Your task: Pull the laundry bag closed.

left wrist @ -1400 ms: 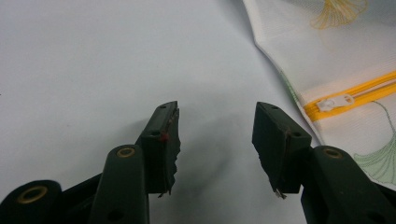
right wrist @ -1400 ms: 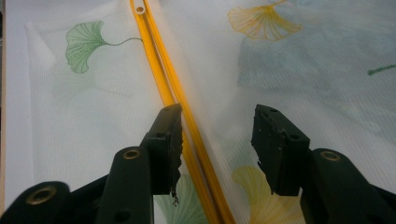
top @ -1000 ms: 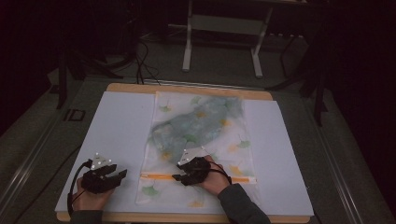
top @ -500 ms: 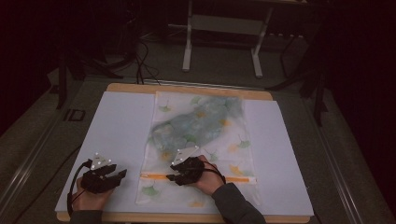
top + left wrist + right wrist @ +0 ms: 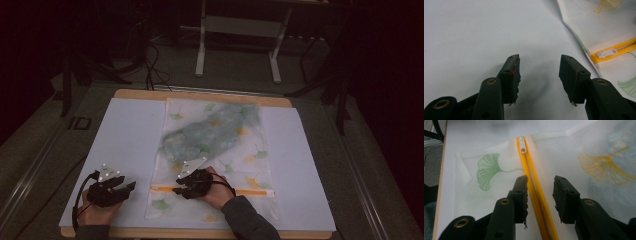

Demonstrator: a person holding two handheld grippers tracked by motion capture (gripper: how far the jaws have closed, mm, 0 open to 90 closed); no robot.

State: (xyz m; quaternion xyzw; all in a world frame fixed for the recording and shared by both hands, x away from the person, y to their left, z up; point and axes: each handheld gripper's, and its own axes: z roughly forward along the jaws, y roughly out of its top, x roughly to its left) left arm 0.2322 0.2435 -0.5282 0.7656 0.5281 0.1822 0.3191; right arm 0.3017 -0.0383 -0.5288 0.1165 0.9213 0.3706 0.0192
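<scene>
Yellow zipper tape (image 5: 534,195) is straddled by the right tongs (image 5: 540,190), whose jaws have just been closing yet remain released. Its long axis runs straight ahead of them to the white pull (image 5: 523,147) on the mesh bag (image 5: 215,145). The left tongs (image 5: 540,72), released, rest farther off on the bench (image 5: 125,145).
</scene>
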